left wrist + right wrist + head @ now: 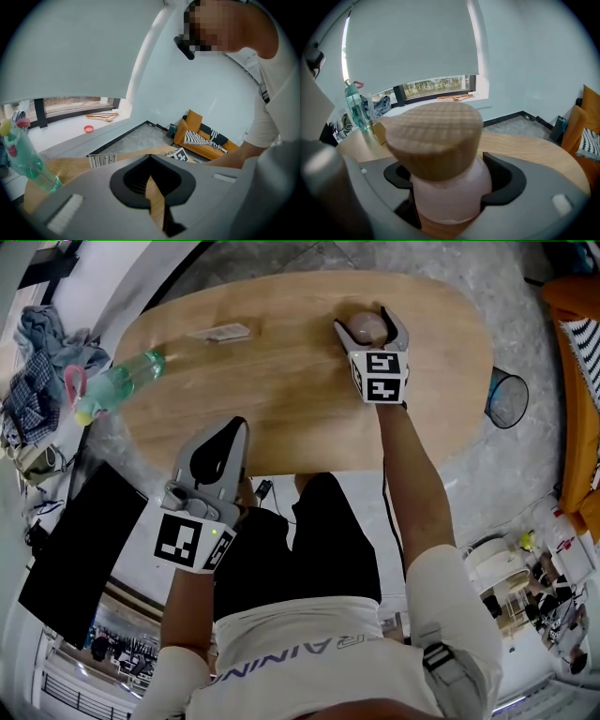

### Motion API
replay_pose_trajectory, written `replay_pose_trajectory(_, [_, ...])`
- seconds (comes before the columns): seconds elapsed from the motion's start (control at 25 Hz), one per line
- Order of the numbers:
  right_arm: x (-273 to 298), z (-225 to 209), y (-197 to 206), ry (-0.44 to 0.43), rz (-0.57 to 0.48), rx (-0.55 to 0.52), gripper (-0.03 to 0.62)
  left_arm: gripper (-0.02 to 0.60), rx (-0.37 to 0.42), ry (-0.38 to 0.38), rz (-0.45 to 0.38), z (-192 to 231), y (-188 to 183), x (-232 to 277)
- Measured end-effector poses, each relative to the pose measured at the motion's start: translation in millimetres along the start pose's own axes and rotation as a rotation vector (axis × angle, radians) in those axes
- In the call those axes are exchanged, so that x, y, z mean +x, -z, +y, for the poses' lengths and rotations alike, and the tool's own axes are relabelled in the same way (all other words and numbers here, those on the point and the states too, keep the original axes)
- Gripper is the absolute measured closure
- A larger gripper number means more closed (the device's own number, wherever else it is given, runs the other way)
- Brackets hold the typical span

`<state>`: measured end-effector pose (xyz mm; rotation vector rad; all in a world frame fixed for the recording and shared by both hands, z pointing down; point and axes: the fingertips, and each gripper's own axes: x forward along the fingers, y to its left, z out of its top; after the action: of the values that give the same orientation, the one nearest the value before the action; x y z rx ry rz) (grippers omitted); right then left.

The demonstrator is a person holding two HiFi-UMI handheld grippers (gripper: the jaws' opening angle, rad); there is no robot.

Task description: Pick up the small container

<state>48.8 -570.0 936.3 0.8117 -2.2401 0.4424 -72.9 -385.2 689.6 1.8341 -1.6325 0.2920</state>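
Note:
The small container [366, 327] is a pale pink jar with a round, cross-hatched wooden lid, standing on the oval wooden table [281, 381] at its far right. My right gripper [364, 321] has one jaw on each side of it. In the right gripper view the jar [440, 154] fills the gap and both jaws of that gripper [450, 187] press on its pink body. My left gripper [236, 427] hovers at the table's near edge, shut and holding nothing. In the left gripper view, only a thin slit of table shows between the jaws of the left gripper [154, 187].
A green-tinted bottle [117, 385] lies over the table's left edge. A barcoded card [220, 332] lies at the far left-centre. A mesh bin [506, 397] and an orange sofa [577, 381] stand to the right; clothes [42, 362] are piled at the left.

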Motion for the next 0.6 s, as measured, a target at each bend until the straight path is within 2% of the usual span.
replay_pose_trajectory(0.2, [-39,8,-29,-0.001,-0.072,0.005,0.174,0.581,0.014,0.021,-0.023,-3,-9,-11])
replay_pose_trajectory(0.6, [-184,68,-99,-0.019,-0.2,0.02,0.171,0.581,0.066,0.096,-0.136,-27,-56,-75])
